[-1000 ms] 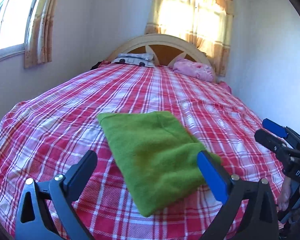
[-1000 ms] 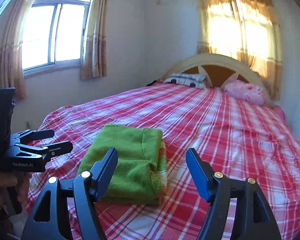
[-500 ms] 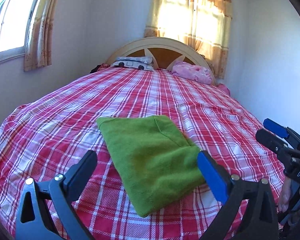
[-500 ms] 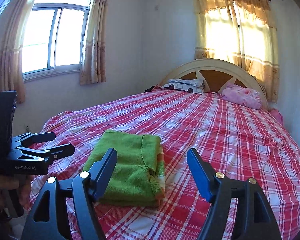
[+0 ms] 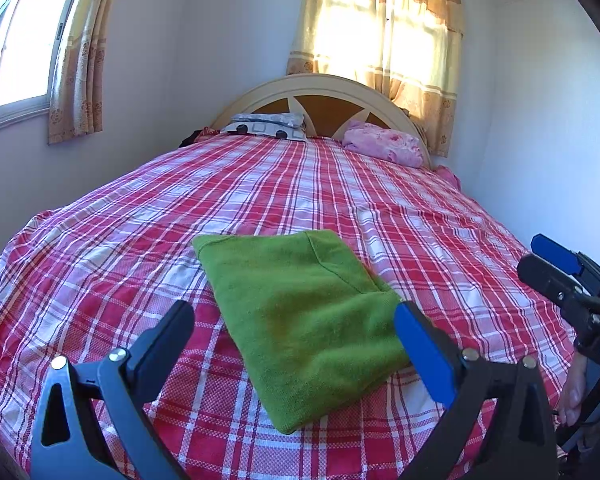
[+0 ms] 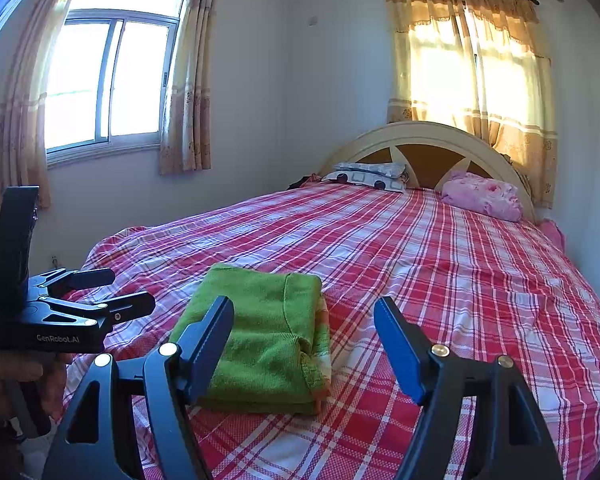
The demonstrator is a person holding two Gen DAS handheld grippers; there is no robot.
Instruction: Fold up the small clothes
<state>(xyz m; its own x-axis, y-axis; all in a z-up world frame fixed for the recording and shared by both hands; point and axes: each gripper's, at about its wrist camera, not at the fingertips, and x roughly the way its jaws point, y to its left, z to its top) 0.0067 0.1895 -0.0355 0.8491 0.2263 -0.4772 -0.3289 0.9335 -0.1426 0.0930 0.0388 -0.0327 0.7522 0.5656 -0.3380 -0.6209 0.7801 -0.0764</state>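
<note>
- Over the last second, both tongs were drawn back and raised slightly from the green garment (image 5: 304, 320); in both views more wall and ceiling were seen, and the garment sat lower.
- The garment was left lying folded as a compact rectangle on the bed (image 5: 284, 184), near its foot edge, untouched.
- The left tongs (image 5: 296, 336) were held apart and empty.
- The right tongs (image 6: 304, 340) were likewise apart, gripping nothing.
- This fold was judged finished, with release done.

Fuzzy matt green garment (image 5: 300, 312) lies on smooth woven plaid bedsheet (image 5: 260, 184); glossy wooden headboard (image 5: 324, 92) behind.
</note>
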